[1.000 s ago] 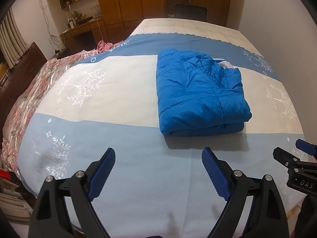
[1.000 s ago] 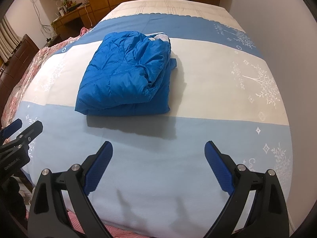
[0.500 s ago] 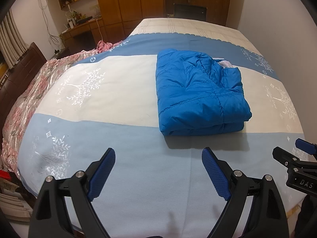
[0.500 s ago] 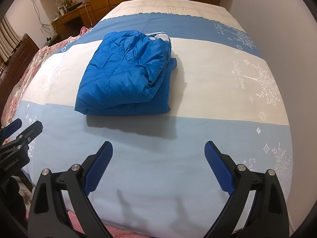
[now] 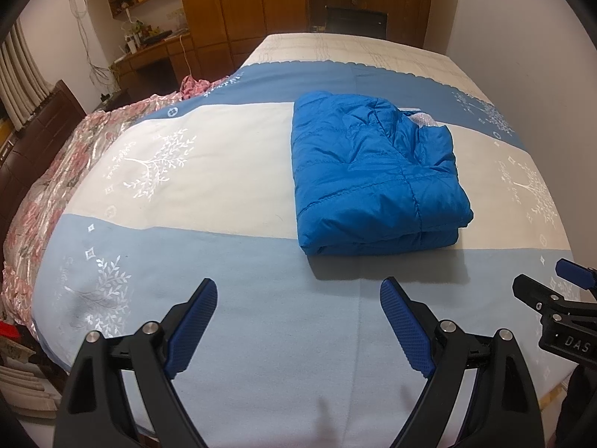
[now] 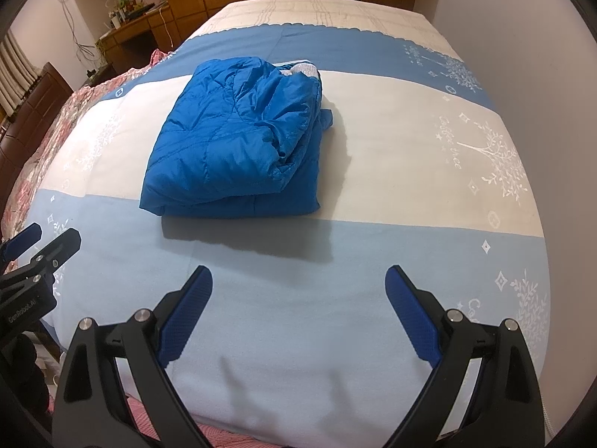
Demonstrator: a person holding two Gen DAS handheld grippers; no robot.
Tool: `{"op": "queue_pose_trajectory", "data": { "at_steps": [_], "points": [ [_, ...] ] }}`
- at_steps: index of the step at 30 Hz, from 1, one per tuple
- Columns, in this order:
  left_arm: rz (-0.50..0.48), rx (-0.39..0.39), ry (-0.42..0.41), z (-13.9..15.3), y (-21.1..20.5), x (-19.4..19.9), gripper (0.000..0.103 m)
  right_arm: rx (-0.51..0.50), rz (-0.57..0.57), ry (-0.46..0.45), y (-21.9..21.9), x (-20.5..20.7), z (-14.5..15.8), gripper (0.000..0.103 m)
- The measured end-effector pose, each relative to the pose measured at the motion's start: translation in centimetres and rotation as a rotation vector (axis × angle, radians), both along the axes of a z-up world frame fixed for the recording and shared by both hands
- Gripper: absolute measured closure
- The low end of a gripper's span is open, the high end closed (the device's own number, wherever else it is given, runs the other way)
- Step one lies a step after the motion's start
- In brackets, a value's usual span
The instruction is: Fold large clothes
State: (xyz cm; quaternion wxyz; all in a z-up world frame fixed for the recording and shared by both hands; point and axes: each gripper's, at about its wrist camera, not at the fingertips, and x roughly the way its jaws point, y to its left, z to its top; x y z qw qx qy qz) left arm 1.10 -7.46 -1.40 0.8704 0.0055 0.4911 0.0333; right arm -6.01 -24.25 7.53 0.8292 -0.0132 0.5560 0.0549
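A blue quilted jacket (image 5: 373, 175) lies folded into a thick rectangle on the bed (image 5: 224, 194), across the white band of the cover. It also shows in the right wrist view (image 6: 235, 145). My left gripper (image 5: 298, 287) is open and empty, held above the light blue band short of the jacket's near edge. My right gripper (image 6: 298, 276) is open and empty too, on the near side of the jacket. Each gripper shows at the edge of the other's view, the right gripper (image 5: 552, 298) and the left gripper (image 6: 41, 246).
A pink floral quilt (image 5: 41, 186) hangs over the bed's left side. A dark wooden headboard (image 5: 30, 138) and a cluttered desk (image 5: 149, 52) stand at left. Wooden wardrobes (image 5: 261, 7) are at the back. A white wall (image 6: 541, 56) runs along the bed's right side.
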Motion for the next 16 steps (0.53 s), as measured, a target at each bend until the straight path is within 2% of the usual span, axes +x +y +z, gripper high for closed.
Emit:
{"op": "queue_pose_trajectory", "data": {
  "at_steps": [16],
  "points": [
    [0.001,-0.008,0.006,-0.06,0.31,0.15,0.014,0.0,-0.001,0.008,-0.16,0.1,-0.29,0.01]
  ]
}}
